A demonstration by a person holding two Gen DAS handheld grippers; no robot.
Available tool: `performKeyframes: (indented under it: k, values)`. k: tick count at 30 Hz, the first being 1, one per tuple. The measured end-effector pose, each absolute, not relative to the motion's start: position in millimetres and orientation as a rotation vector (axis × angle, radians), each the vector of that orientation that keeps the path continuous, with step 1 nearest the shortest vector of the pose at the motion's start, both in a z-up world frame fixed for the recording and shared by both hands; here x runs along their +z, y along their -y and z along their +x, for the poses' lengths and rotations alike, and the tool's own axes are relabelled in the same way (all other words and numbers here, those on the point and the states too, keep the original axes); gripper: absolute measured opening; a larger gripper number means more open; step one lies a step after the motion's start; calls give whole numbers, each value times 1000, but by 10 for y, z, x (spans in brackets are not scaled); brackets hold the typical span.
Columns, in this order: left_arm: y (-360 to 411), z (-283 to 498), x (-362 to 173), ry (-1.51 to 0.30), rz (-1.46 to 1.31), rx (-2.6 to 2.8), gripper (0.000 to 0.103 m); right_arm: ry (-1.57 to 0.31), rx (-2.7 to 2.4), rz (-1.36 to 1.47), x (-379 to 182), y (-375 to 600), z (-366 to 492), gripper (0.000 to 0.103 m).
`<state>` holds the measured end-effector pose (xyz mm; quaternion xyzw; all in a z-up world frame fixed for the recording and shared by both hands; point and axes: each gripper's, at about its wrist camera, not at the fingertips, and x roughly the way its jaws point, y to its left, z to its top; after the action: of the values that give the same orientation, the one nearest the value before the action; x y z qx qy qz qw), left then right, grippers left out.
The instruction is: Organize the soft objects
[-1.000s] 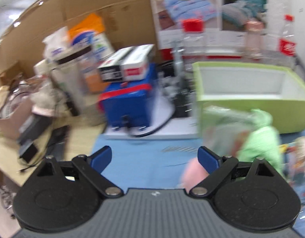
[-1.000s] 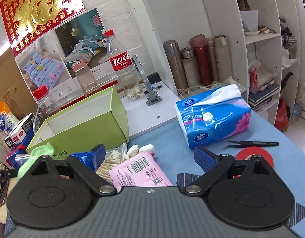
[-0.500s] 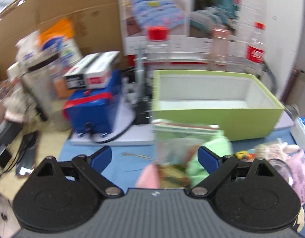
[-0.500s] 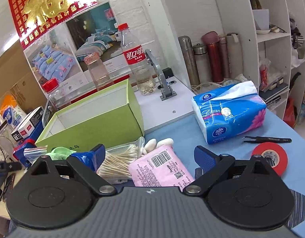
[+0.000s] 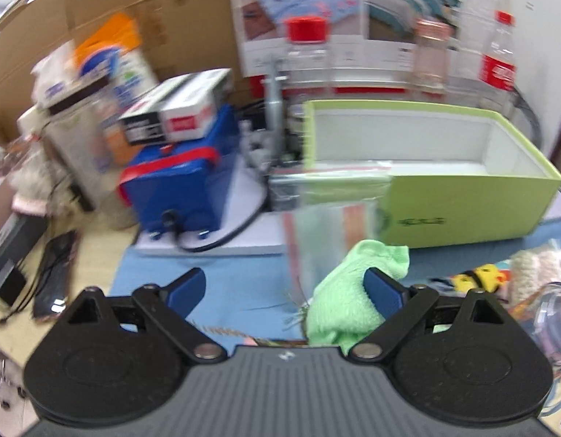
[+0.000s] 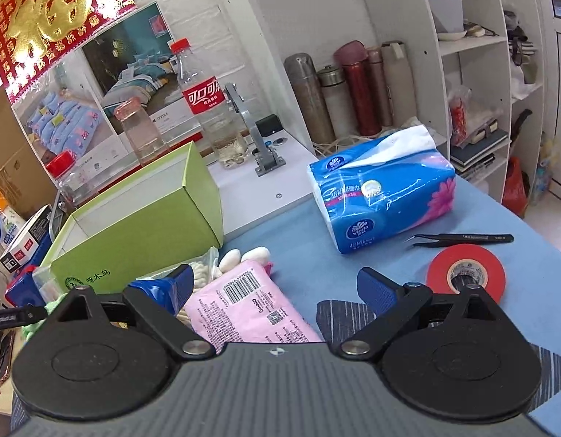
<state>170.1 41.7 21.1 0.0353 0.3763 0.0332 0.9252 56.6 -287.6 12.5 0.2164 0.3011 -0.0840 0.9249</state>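
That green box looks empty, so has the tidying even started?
Barely. The green box shows only bare white walls inside. Both grippers are open; the left gripper hovers at the green cloth. Tissue pack, pink packet and cotton swabs lie outside.

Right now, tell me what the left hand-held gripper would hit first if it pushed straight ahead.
Probably the clear plastic bag standing just ahead of the open left hand-held gripper, with the green cloth against its right finger. Behind them is the green box. Blur makes depth uncertain.
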Motion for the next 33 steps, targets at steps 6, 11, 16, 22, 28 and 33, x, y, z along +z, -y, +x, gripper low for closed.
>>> performKeyframes:
  k: [6, 11, 16, 22, 28, 33]
  values:
    - [-1016, 1485, 49, -820, 60, 244, 92, -625, -147, 451, 95, 2785, 587, 84]
    - [-1386, 1284, -105, -866, 42, 323, 92, -627, -135, 447, 99, 2717, 582, 84]
    - [-1417, 911, -20, -827, -21, 214, 92, -623, -127, 431, 123, 2661, 561, 84]
    - [-1066, 745, -180, -895, -18, 16, 92, -638, -136, 437, 61, 2666, 524, 84]
    - [-968, 863, -270, -894, 3, 87, 92, -657, -150, 446, -5, 2696, 462, 84]
    - [-1116, 851, -433, -943, 61, 156, 92, -651, -162, 448, 3, 2730, 447, 84]
